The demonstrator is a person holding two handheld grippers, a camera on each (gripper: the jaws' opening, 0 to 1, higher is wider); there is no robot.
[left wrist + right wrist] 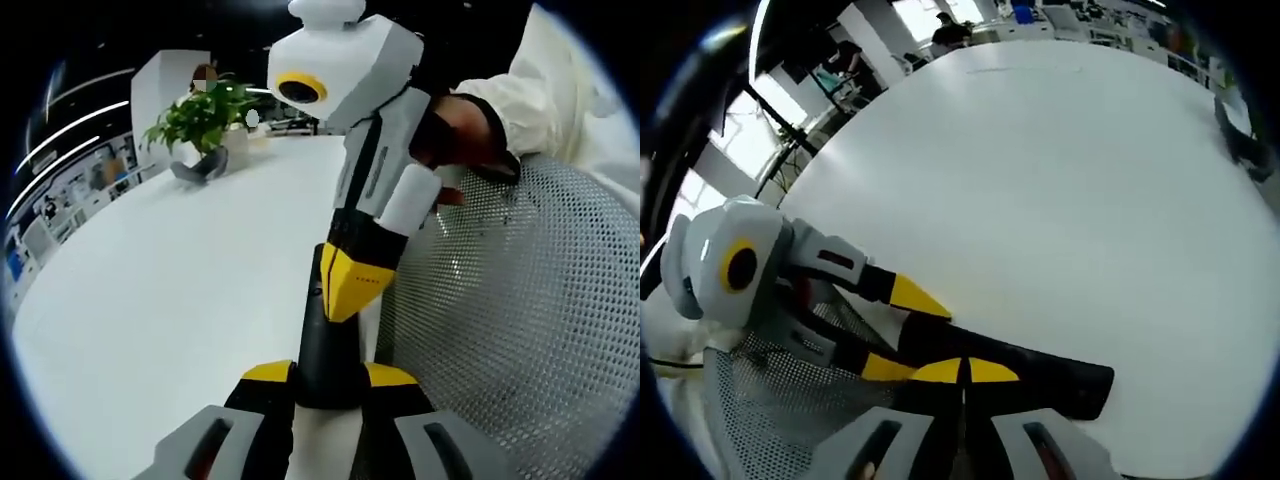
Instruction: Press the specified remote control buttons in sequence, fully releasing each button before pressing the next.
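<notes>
The left gripper (330,385) is closed on the near end of the remote control (322,345), a slim dark bar that runs straight away from its yellow-tipped jaws, long axis along the jaws. The right gripper (348,290) comes down from above onto the far part of the remote, its two yellow tips drawn together into one point that meets the remote's upper face; nothing is held between them. In the right gripper view those same tips (962,372) sit pressed together on the dark remote (1040,378), which stretches to the right across the white table (1040,170), while the left gripper (902,335) clamps its other end from the left. I judge the right gripper is the pressing one, the left the holder.

The buttons themselves can't be made out: the remote's face is dark and largely covered by both sets of jaws. A mesh chair back (520,320) stands just beside the remote. A potted plant (205,115) stands far across the table.
</notes>
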